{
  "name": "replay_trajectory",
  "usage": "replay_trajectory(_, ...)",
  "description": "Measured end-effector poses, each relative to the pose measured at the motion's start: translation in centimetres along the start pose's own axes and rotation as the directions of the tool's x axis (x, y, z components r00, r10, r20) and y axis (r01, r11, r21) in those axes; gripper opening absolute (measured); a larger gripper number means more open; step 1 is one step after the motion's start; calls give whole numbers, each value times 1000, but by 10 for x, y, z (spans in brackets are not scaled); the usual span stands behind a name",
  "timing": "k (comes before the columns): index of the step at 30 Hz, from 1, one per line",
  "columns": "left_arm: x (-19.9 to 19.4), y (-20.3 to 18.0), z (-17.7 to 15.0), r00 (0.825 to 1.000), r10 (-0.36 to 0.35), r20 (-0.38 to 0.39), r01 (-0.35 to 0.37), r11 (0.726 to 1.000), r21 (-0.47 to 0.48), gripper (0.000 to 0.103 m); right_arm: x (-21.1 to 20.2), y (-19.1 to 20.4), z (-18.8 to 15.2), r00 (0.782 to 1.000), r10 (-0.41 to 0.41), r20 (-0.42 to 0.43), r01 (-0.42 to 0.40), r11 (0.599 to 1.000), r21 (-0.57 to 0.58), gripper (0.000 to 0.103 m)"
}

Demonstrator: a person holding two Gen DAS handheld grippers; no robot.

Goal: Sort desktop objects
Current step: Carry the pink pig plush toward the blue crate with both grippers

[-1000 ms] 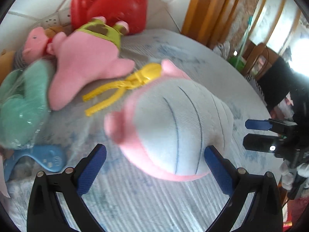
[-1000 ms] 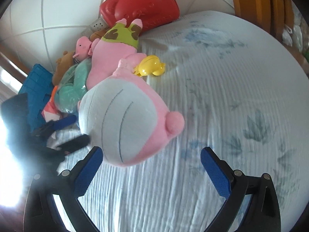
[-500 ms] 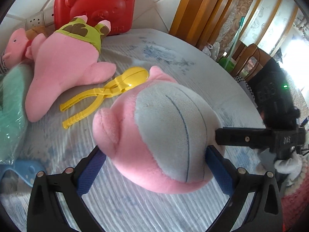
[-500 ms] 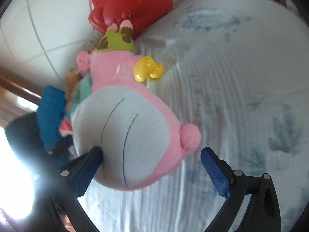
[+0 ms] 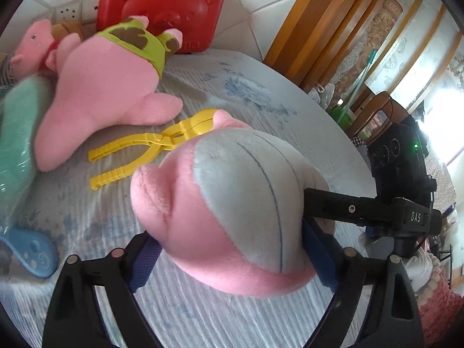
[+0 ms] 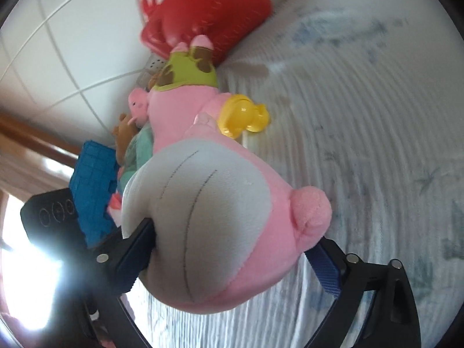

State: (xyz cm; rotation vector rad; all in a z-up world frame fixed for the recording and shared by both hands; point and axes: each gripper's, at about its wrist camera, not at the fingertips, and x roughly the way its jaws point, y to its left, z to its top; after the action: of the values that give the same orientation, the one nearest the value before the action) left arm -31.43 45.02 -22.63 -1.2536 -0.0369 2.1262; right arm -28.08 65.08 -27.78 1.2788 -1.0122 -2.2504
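Observation:
A pink plush toy with a grey belly [image 5: 232,203] [image 6: 208,217] lies on the white and blue cloth. My left gripper [image 5: 232,258] straddles it and its jaws are closing, both blue pads [image 5: 145,258] pressed against the plush's sides. From the opposite side, my right gripper [image 6: 229,264] is closing on the same toy, one pad [image 6: 136,252] dug into the grey fabric. In the left wrist view, a black finger of the right gripper [image 5: 348,208] dents the plush.
Behind lie a yellow plastic clip [image 5: 145,150] [image 6: 243,113], a big pink plush in green shorts [image 5: 110,87] [image 6: 185,98] and a red case [image 5: 162,5] [image 6: 203,8] against the tiled wall. A teal plush [image 5: 14,133] and blue toy [image 5: 29,252] sit left.
Both grippers have come in around the pink and grey plush and narrowed their jaws onto it. The right gripper has dropped closer and rolled.

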Motion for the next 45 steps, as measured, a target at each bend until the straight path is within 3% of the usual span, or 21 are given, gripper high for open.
replay_trajectory(7, -63, -16, -8, 992, 37, 117, -41, 999, 35, 90, -22, 46, -8, 996, 83, 25, -80, 991, -105, 97)
replay_trajectory(13, -122, -14, -25, 974, 74, 213, -75, 997, -5, 90, -29, 109, -15, 994, 107, 2, -102, 958, -267, 97)
replay_trajectory(17, -167, -14, -46, 951, 138, 276, -127, 990, -58, 90, -20, 153, -24, 989, 142, -45, -148, 916, -374, 97)
replay_trajectory(23, -236, 3, -89, 901, 267, 342, -221, 961, -167, 90, 3, 215, -47, 967, 208, -147, -254, 833, -491, 97)
replay_trajectory(35, -364, 50, -180, 814, 412, 409, -309, 904, -294, 90, 40, 337, -128, 925, 260, -279, -379, 703, -602, 97)
replay_trajectory(40, -433, 80, -221, 798, 430, 422, -331, 898, -291, 90, 54, 403, -178, 915, 281, -291, -404, 666, -627, 97)
replay_trajectory(45, -502, 114, -254, 789, 447, 421, -357, 892, -279, 90, 71, 468, -226, 905, 314, -286, -425, 656, -624, 97)
